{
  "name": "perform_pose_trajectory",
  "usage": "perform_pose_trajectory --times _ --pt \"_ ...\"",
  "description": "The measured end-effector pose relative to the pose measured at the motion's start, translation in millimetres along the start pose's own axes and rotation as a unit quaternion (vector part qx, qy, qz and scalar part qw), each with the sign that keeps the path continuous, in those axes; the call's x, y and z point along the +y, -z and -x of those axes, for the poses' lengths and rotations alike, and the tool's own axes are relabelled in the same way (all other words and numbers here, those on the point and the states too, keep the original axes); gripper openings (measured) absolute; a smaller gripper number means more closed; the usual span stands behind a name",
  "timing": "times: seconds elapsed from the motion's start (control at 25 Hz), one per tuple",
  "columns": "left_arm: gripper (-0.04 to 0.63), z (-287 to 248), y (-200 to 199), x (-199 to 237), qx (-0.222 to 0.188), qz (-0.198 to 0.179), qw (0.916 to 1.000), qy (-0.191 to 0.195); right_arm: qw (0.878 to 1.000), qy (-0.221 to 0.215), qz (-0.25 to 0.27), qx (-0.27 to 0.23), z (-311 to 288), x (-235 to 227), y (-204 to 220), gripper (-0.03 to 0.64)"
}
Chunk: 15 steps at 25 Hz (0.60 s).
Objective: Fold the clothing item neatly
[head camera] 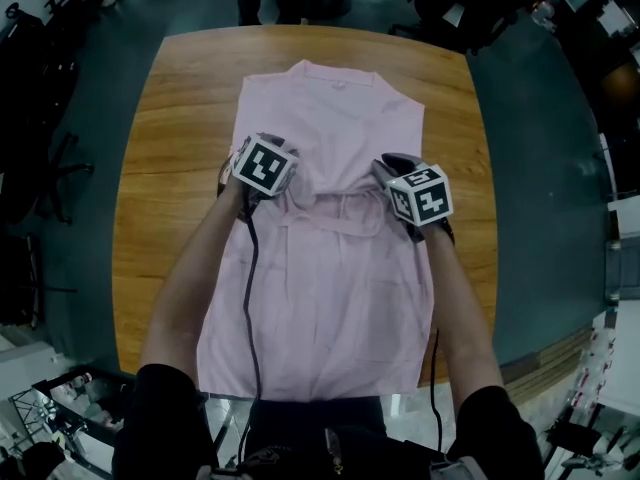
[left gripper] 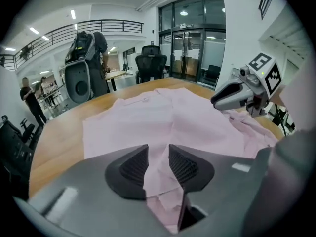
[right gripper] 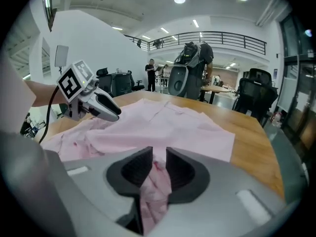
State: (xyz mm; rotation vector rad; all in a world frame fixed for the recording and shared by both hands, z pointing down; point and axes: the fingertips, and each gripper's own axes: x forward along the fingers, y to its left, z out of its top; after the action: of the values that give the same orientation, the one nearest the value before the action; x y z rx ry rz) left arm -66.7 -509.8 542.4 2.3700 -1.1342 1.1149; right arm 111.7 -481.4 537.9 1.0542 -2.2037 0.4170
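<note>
Little of the fold looks done: the garment lies mostly flat on the counter, collar at the far side and hem hanging over the near edge, with only a rumpled ridge gathered across its waist. The right hand-held gripper pinches a bunch of that cloth. The left hand-held gripper stands spread, cloth lying loose between its jaws. Nearly all the folding remains, I judge.
</note>
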Motion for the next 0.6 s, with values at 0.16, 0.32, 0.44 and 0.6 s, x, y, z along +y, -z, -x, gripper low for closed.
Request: perform_pose_trajectory --times 0.16,0.32,0.44,0.6 --pt "0.144 -19.3 8.2 -15.0 0.026 -0.03 0.9989 0.023 1.0 0.006 -0.005 0.011 -8.5 -6.3 3.7 0.075" --pt "0.025 -24.8 24.8 -25.9 0.066 -0.056 0.9951 0.049 0.999 0.006 -0.023 0.026 -14.7 -13.5 17.0 0.075" --pt "0.023 -12.7 12.0 -7.9 0.047 -0.059 0.9967 0.03 0.999 0.002 -0.038 0.02 -9.4 -14.1 20.5 0.075" --pt "0.021 5.2 -8.6 32.7 0.023 -0.048 0.9984 -0.018 0.999 0.001 -0.037 0.018 -1.6 -8.6 21.4 0.075"
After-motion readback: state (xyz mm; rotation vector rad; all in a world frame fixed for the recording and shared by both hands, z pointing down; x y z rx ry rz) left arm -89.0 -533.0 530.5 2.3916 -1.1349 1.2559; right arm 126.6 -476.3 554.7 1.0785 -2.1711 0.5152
